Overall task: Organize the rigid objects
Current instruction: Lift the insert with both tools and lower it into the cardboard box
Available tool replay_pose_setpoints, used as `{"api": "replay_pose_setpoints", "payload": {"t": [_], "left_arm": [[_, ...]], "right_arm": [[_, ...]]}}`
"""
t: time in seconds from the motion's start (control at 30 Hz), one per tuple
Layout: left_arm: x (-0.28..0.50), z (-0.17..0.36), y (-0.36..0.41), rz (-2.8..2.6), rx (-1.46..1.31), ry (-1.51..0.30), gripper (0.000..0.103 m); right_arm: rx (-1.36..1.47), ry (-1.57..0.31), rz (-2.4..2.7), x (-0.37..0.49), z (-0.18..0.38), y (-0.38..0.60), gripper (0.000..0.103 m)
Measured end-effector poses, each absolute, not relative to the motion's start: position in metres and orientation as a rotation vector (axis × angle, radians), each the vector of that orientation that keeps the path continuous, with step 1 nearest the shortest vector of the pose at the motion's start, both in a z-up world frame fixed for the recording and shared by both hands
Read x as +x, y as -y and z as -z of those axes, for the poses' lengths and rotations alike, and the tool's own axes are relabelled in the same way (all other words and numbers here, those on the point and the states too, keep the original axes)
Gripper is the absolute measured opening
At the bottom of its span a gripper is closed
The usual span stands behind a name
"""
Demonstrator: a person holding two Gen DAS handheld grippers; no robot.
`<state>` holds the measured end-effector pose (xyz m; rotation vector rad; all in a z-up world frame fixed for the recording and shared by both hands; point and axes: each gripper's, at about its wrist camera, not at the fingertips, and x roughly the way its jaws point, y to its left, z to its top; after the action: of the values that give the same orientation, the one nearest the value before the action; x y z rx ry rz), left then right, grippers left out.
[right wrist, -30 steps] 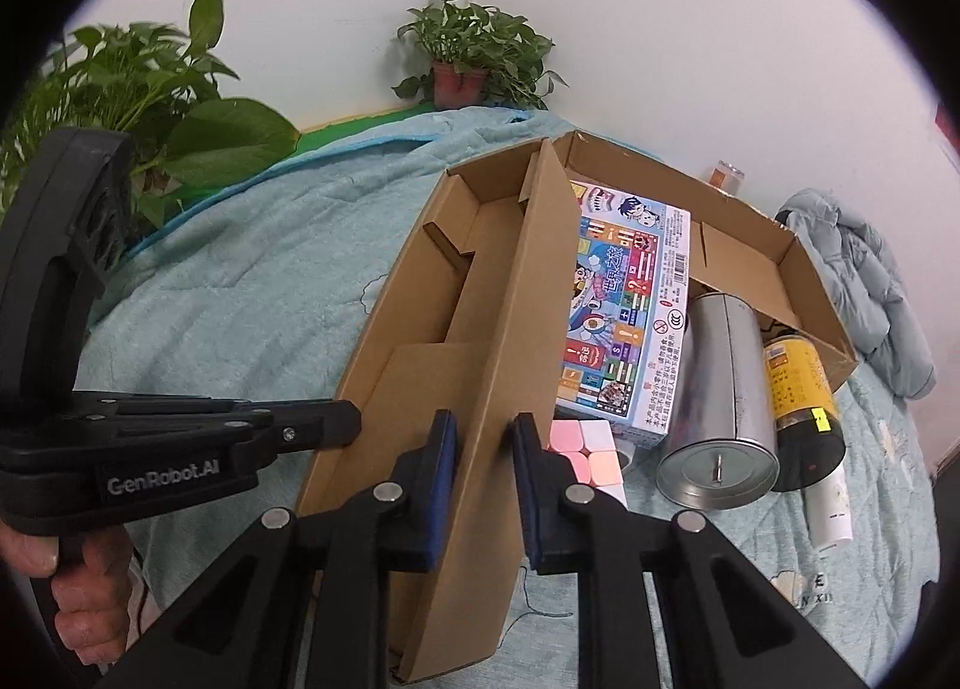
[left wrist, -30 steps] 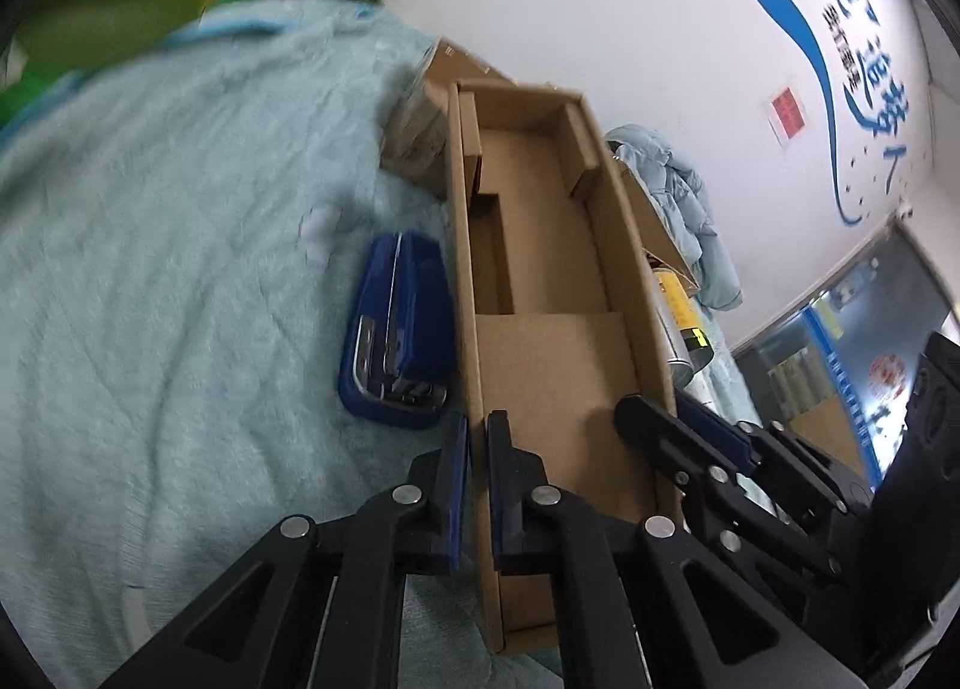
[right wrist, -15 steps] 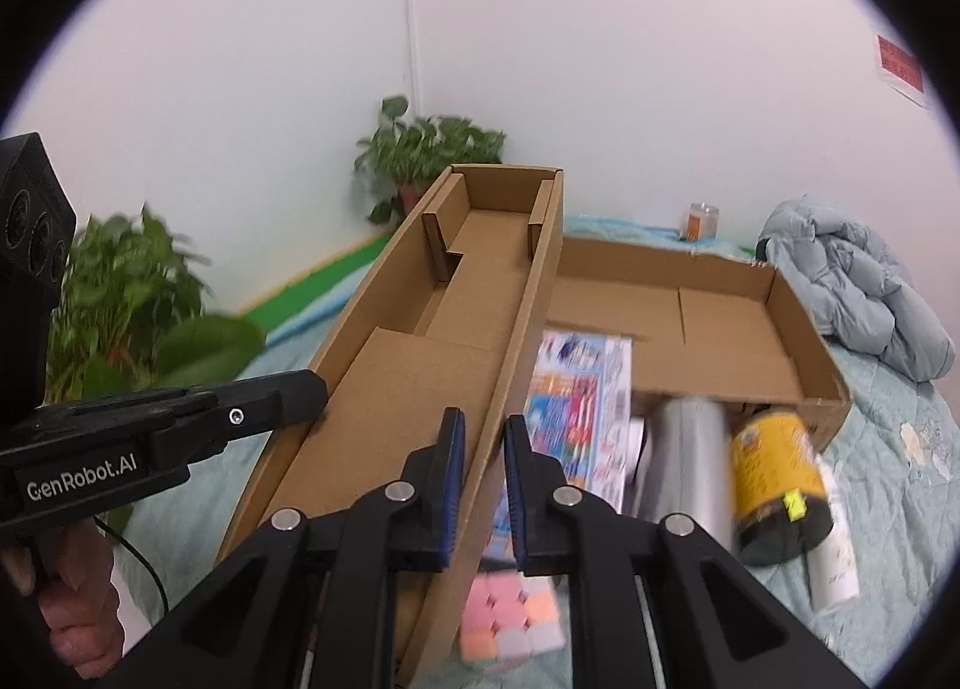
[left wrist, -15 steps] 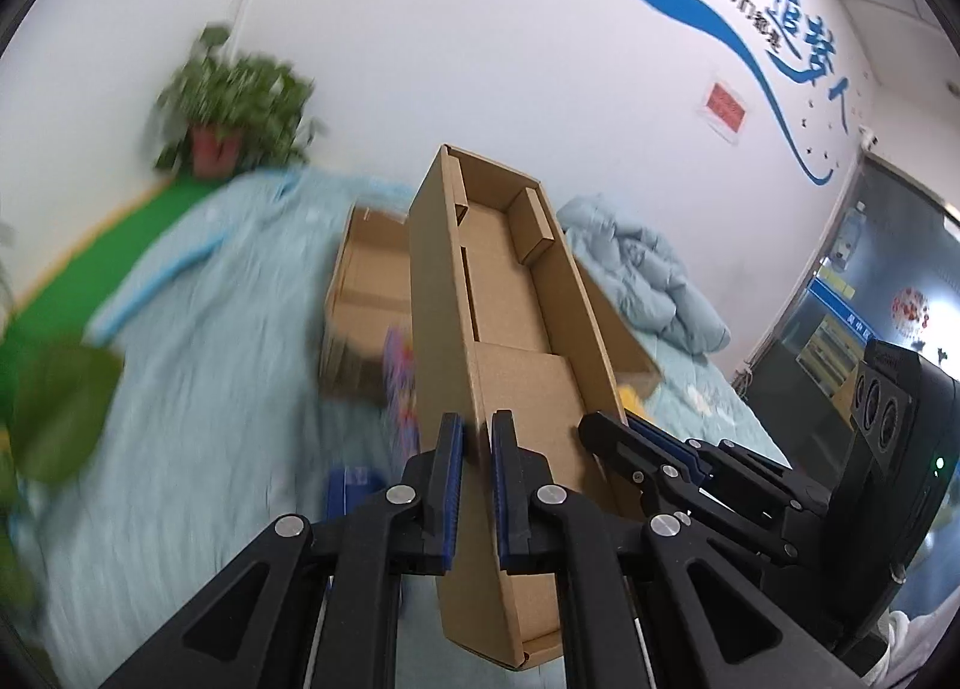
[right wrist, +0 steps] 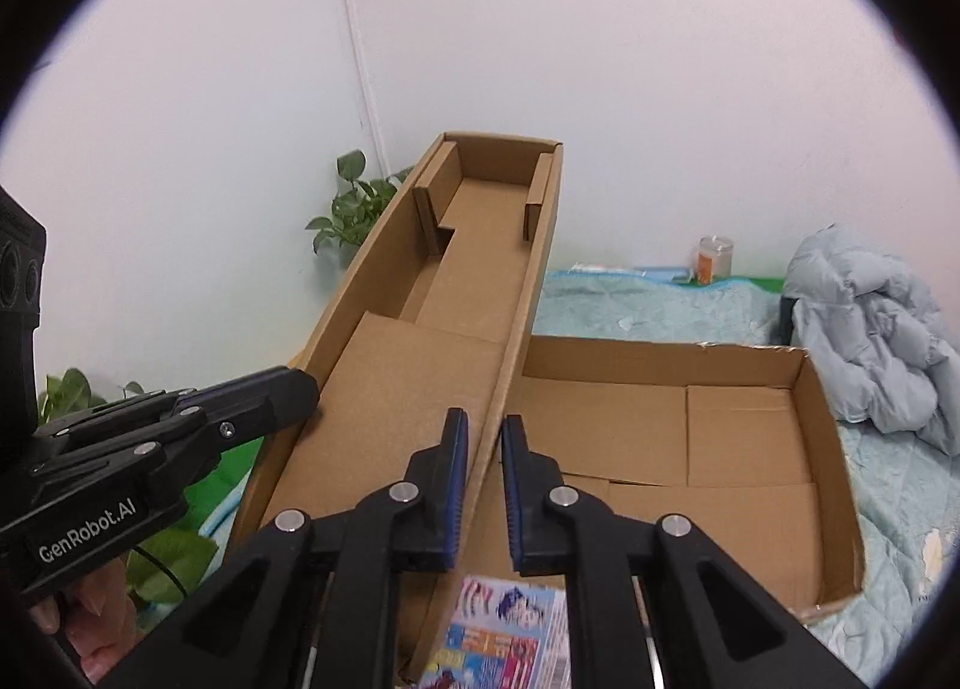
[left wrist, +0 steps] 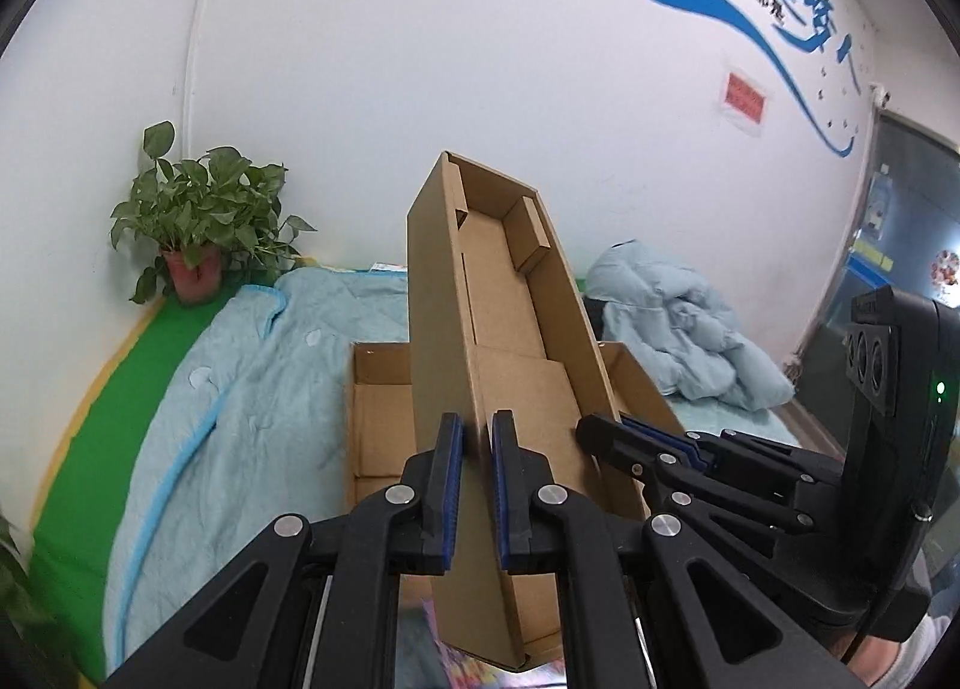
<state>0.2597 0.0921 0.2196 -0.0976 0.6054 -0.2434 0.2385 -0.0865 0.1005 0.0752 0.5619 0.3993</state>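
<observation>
A long narrow open cardboard box (left wrist: 510, 317) is held up in the air, tilted, above the bed. My left gripper (left wrist: 477, 437) is shut on its left side wall. My right gripper (right wrist: 485, 437) is shut on its right side wall; it also shows in the left wrist view (left wrist: 606, 431). The box also shows in the right wrist view (right wrist: 444, 293), and its inside is empty. A wide shallow cardboard tray (right wrist: 690, 419) lies on the bed below. A colourful printed box (right wrist: 510, 635) shows at the bottom edge.
A light blue blanket (left wrist: 252, 389) covers the bed. A potted plant (left wrist: 198, 233) stands in the far left corner. A crumpled pale blue quilt (right wrist: 870, 329) lies at the right. A small jar (right wrist: 714, 260) stands by the wall.
Both grippers have lifted the long box off the bed and tilted its far end upward. The stapler, cans and cube have dropped out of view below.
</observation>
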Motion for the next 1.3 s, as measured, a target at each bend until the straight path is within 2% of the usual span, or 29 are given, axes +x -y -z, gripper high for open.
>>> {"api": "replay_pose_setpoints", "payload": {"t": [0.13,0.43,0.73,0.87,1.13,1.23,1.27,1.3], "left_arm": [[0.321,-0.213,-0.099,0.221,-0.109,-0.685,0.006],[0.407,-0.112,-0.12,0.189,-0.159,-0.865,0.006],[0.422,-0.024,-0.133,0.136,-0.124,-0.971,0.005],[0.42,-0.004,-0.134,0.108,-0.097,-1.006,0.005],[0.403,0.004,-0.133,0.139,-0.095,-1.037,0.004],[0.381,-0.011,-0.134,0.136,-0.085,-0.971,0.005],[0.373,-0.017,-0.135,0.136,-0.085,-0.949,0.006],[0.362,-0.024,-0.136,0.141,-0.09,-0.921,0.012]], "right_arm": [[0.088,-0.66,-0.413,0.288,-0.092,0.079,0.011],[0.105,-0.896,-0.44,0.37,-0.029,0.072,0.011],[0.138,-1.091,-0.464,0.403,0.027,0.057,0.011],[0.18,-1.186,-0.47,0.408,0.05,0.052,0.011],[0.18,-1.232,-0.443,0.406,0.061,0.044,0.014],[0.194,-1.223,-0.498,0.398,0.058,0.037,0.032],[0.18,-1.2,-0.522,0.394,0.054,0.036,0.042],[0.15,-1.134,-0.566,0.384,0.044,0.036,0.054]]}}
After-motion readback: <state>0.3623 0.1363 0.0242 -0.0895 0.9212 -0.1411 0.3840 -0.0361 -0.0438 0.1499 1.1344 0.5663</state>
